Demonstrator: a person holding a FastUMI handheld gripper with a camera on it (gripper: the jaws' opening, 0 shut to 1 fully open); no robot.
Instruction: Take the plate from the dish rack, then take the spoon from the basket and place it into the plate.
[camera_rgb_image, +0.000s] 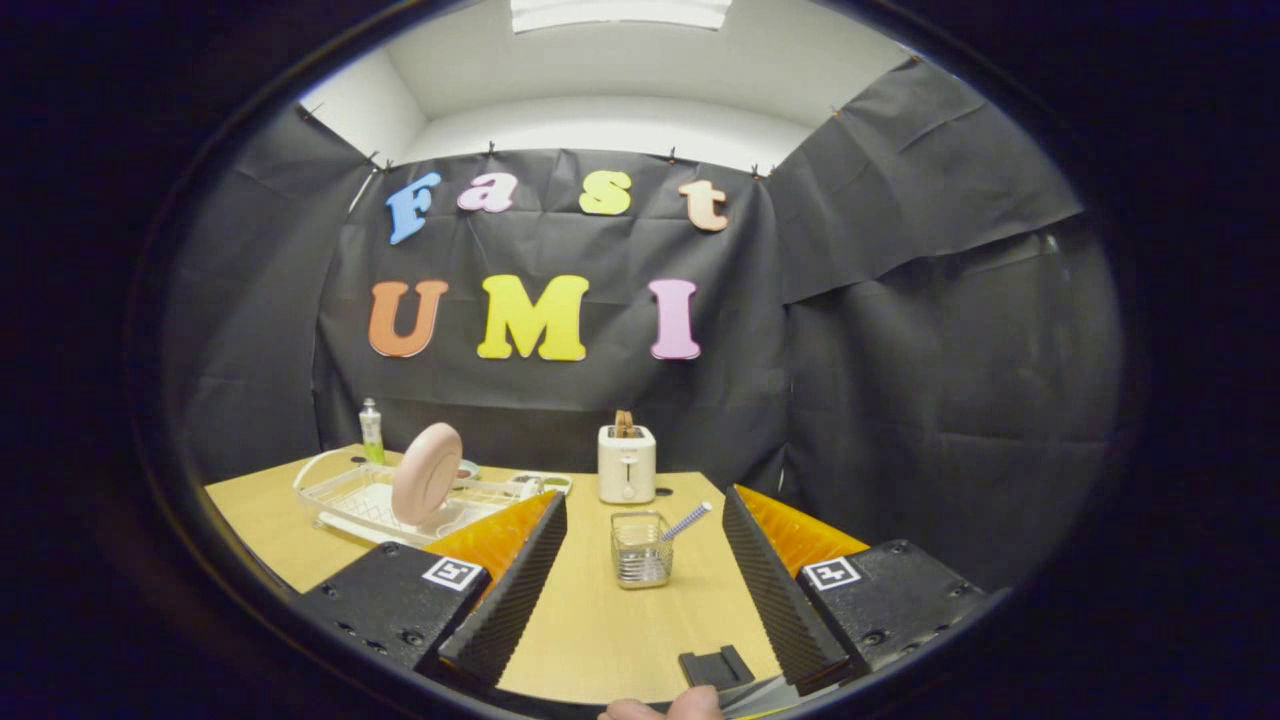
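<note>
plate (427, 474) pink, upright in rack (345, 500), left-centre | spoon (686, 521) handle pokes from basket (641, 548), bowl hidden | gripper (645, 570) spread, empty, over tabletop (600, 630)

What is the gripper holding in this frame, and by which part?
Nothing. The gripper is open, its fingers wide apart over bare table; the basket with the spoon stands ahead between them, untouched.
</note>
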